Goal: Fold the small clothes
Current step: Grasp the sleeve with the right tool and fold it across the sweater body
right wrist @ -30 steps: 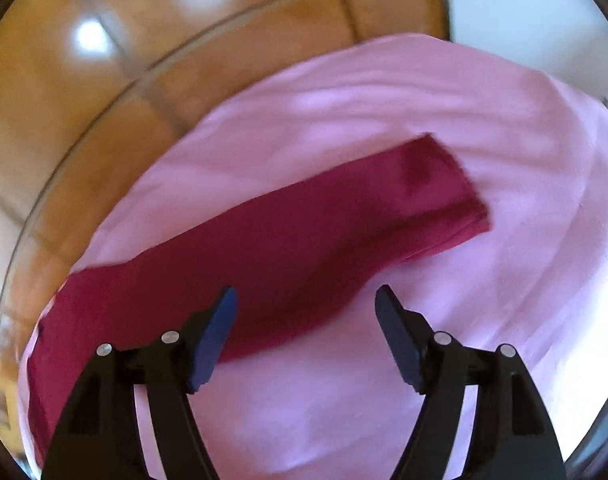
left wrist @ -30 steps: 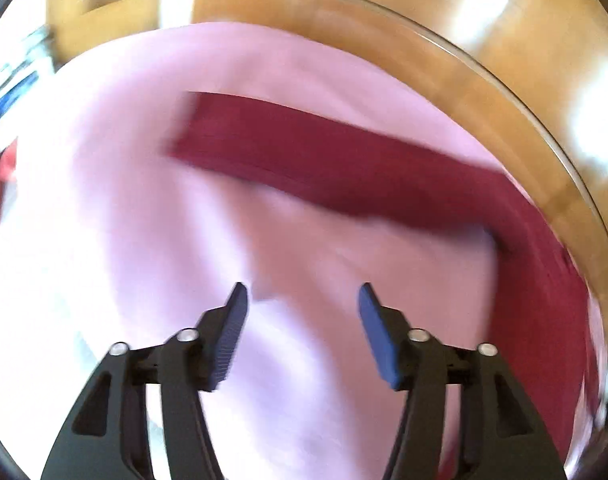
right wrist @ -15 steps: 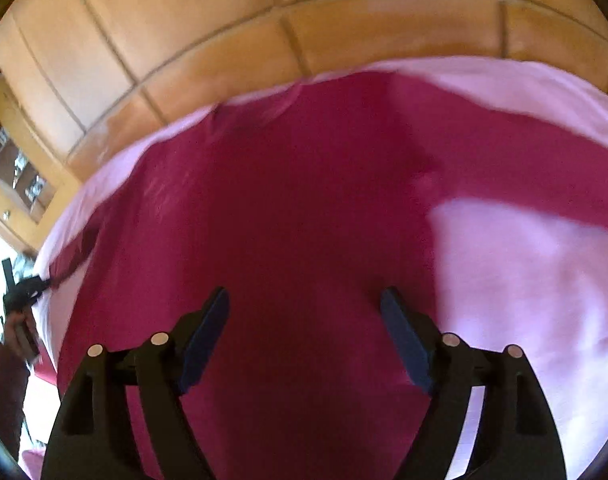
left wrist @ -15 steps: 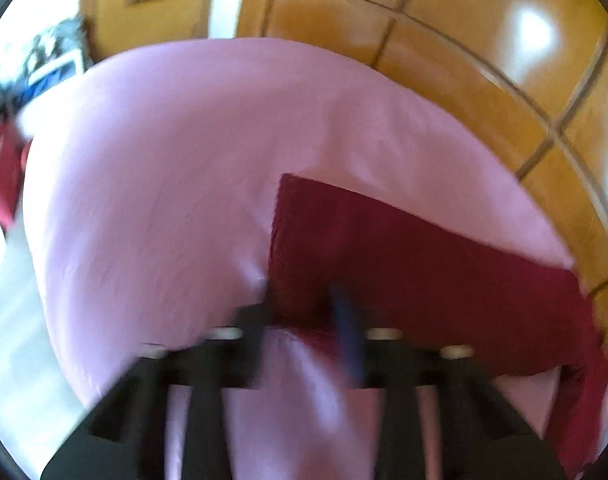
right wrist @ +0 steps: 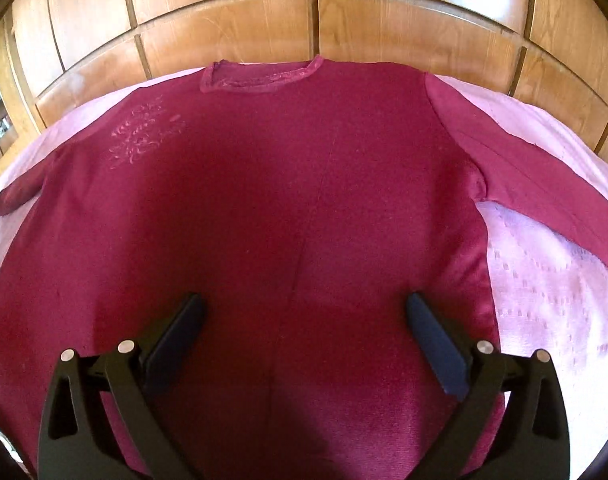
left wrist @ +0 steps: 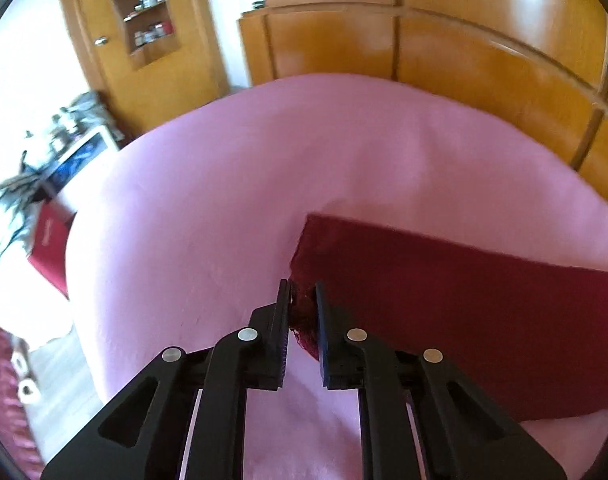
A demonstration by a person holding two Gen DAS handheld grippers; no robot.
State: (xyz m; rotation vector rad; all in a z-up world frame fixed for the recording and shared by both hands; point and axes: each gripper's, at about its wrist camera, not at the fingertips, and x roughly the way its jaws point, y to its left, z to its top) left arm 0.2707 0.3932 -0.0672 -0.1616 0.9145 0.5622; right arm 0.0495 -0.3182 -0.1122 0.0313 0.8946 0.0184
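A dark red long-sleeved shirt (right wrist: 264,180) lies flat on a pink bed cover (right wrist: 543,280), neckline (right wrist: 260,76) at the far side. In the right wrist view its right sleeve (right wrist: 523,176) stretches out to the right. My right gripper (right wrist: 304,304) hovers over the shirt's lower body; its jaws are opening wide with nothing pinched between them. In the left wrist view my left gripper (left wrist: 302,292) has the bunched cuff of the other sleeve (left wrist: 463,300) between its pads. Those jaws are easing open slightly, and the cloth still fills the narrow gap.
Wooden panelling (right wrist: 304,20) runs along the far edge of the bed. A wooden cabinet with shelves of small jars (left wrist: 148,12) stands at the back left. Beside the bed's left edge are a cluttered side table (left wrist: 64,152) and a red object (left wrist: 48,248).
My left gripper travelled to the sleeve's end and closed on the cuff. My right gripper swung from the sleeve to above the shirt's body, and its jaws widened.
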